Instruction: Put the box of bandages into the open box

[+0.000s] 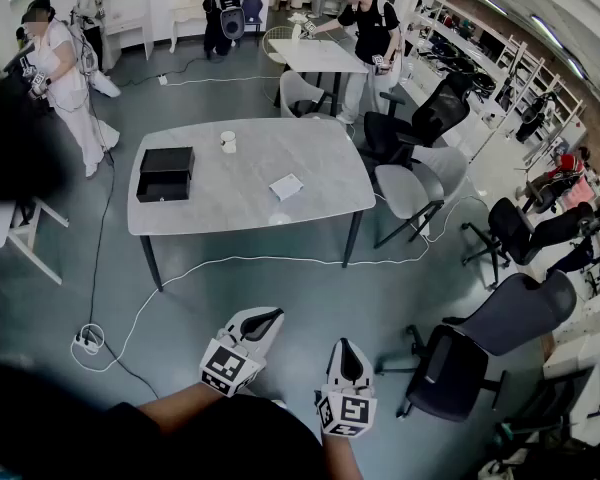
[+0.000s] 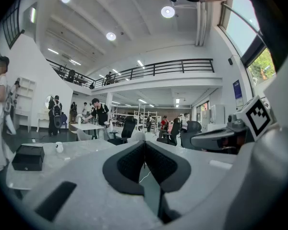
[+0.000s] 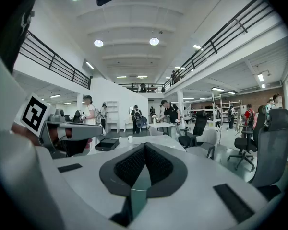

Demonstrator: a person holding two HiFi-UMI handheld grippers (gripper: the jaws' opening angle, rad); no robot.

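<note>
The bandage box [image 1: 286,187] is a small flat white box lying on the grey table [image 1: 310,163], right of the middle. The open black box [image 1: 166,173] stands at the table's left end, also seen as the black box [image 2: 28,157] in the left gripper view and the black box [image 3: 107,144] in the right gripper view. Both grippers hover over the floor, well short of the table's near edge. My left gripper [image 1: 263,320] is shut and holds nothing, its pads [image 2: 134,162] pressed together. My right gripper [image 1: 346,349] is likewise shut and holds nothing.
A white cup [image 1: 228,142] stands at the table's far side. White cable [image 1: 230,261] and a power strip [image 1: 88,341] lie on the floor before the table. Office chairs [image 1: 410,190] crowd the right side. Several people stand beyond, one at a second table [image 1: 317,55].
</note>
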